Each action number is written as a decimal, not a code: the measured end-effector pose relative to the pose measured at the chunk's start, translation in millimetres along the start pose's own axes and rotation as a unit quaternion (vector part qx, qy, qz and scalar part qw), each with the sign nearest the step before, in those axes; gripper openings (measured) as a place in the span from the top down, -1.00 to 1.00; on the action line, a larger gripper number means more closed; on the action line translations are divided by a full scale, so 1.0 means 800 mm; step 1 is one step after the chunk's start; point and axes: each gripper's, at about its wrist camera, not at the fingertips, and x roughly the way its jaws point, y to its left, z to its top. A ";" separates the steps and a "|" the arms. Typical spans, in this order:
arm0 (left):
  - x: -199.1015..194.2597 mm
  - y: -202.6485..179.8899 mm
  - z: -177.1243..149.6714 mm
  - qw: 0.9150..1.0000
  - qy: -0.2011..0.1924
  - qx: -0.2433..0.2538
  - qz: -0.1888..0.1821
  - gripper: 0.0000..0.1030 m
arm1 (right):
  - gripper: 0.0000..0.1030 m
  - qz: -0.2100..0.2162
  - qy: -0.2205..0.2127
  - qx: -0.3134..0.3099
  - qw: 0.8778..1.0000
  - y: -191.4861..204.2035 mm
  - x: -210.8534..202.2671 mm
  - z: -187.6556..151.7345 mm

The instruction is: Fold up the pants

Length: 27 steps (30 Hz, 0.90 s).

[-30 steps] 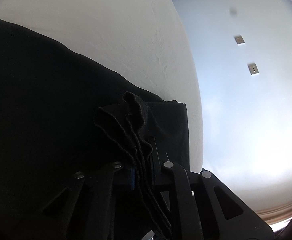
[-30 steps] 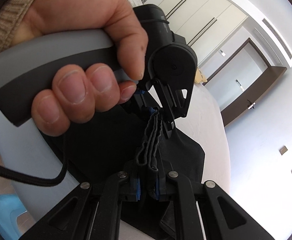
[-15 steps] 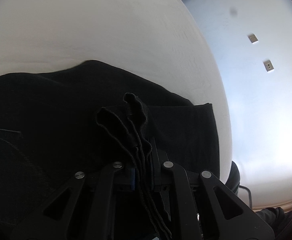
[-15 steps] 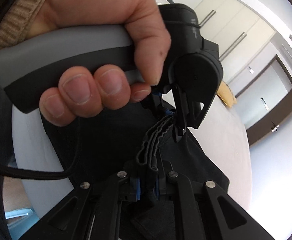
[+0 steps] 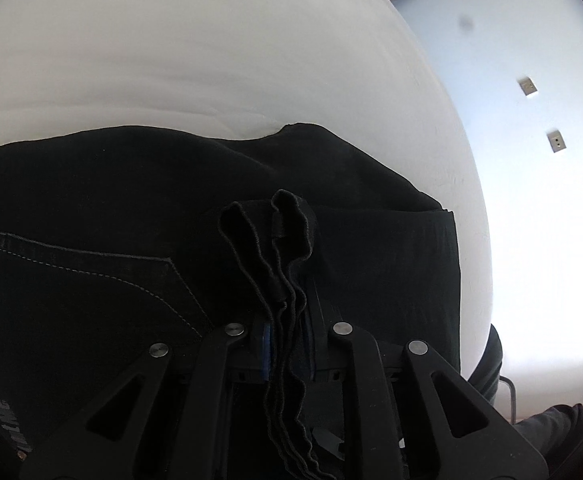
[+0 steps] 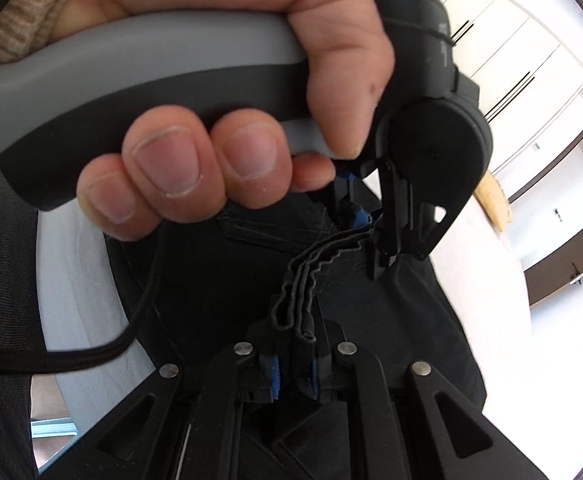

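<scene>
The black pants (image 5: 111, 220) lie on a white bed (image 5: 191, 52), a stitched back pocket showing at the left. My left gripper (image 5: 287, 340) is shut on a bunched stack of the pants' hem layers (image 5: 275, 248). My right gripper (image 6: 293, 360) is shut on the same stack of black hem layers (image 6: 311, 276), which runs from its jaws up to the left gripper (image 6: 365, 224), held by a hand (image 6: 219, 120) right in front of the right camera. The rest of the pants (image 6: 411, 340) lie beneath on the bed.
The bed's right edge (image 5: 479, 240) curves close to the pants. A pale wall with two sockets (image 5: 527, 86) stands beyond. In the right wrist view a black cable (image 6: 91, 356) hangs from the left gripper; white wardrobe doors (image 6: 511, 40) and a dark-framed door (image 6: 563, 260) stand behind.
Both grippers have carried the hem layers over the pants lying on the bed; the back pocket has come into the left view. The left gripper and hand sit closer to the right camera.
</scene>
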 end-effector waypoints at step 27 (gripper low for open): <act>-0.026 -0.030 -0.091 0.996 -0.053 0.045 0.056 0.42 | -0.21 0.383 -0.075 0.598 0.700 -0.374 0.057 -0.254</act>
